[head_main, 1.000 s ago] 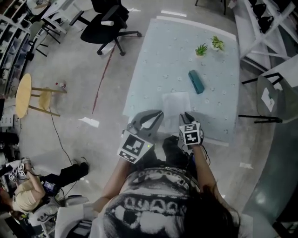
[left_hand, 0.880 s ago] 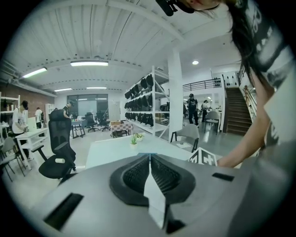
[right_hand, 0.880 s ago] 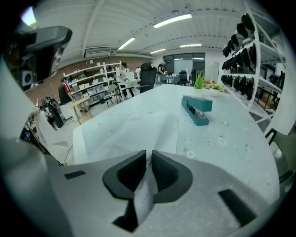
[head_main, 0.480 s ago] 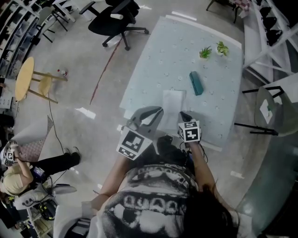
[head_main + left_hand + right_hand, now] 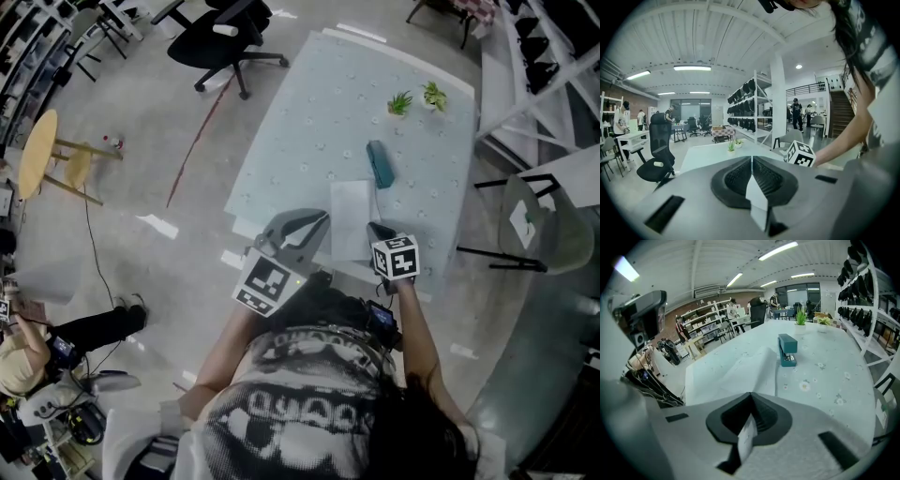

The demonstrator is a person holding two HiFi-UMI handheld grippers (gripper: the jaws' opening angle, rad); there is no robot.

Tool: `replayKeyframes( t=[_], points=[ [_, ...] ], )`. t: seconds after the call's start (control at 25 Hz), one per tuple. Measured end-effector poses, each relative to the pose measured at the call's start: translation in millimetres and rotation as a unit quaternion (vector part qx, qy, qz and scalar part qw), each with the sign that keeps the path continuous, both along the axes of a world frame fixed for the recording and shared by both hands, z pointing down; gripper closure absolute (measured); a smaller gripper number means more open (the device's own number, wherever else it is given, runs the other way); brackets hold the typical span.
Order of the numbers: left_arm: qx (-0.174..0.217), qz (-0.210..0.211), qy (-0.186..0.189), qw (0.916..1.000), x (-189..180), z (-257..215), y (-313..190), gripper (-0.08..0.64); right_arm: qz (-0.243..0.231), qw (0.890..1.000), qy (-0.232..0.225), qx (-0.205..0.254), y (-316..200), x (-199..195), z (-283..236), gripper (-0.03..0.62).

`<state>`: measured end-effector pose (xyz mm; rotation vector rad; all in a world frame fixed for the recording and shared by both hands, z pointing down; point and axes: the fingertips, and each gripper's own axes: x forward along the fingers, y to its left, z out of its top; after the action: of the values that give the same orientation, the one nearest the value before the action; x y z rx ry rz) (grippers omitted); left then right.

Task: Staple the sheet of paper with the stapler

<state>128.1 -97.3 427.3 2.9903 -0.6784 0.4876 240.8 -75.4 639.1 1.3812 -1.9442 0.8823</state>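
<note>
Since the teal stapler lies just beside the far right corner of the sheet of paper in the head view, the step in hand reads as taking hold of the sheet so that a corner can go into the stapler's mouth. The right gripper sits at the sheet's near right edge, and the left gripper hangs just off its near left corner, at the edge of the table. To do this well, I would keep the pinch shallow, lift little so the sheet does not crease, and bring the left gripper over the stapler before any pressing. The pale flowered tabletop also bears two small potted plants at its far end. Around it are grey floor, a black office chair, a round wooden stool and a person sitting low at the left. In the left gripper view the jaws meet with nothing between them and point across the table toward the plants, with storage racks and a staircase behind. In the right gripper view the jaws have just been closing and stand together at the sheet's near edge. That edge humps up toward them, so they seem to pinch it, and the stapler stands beyond, apart from the gripper.
</note>
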Motion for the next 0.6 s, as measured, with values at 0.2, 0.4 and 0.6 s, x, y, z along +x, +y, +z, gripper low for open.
replayKeyframes(
  t=[0.2, 0.4, 0.6],
  points=[
    [0.0, 0.002, 0.007, 1.0, 7, 2, 2, 0.551, -0.023, 0.999, 0.018, -0.022, 11, 27, 3, 0.588],
    [0.0, -0.008, 0.015, 0.9998, 7, 3, -6, 0.551, -0.037, 0.998, 0.041, -0.035, 16, 47, 4, 0.588],
    [0.001, -0.015, 0.021, 0.9997, 8, 3, -13, 0.551, -0.048, 0.996, 0.054, -0.046, 9, 59, 5, 0.586]
  ],
)
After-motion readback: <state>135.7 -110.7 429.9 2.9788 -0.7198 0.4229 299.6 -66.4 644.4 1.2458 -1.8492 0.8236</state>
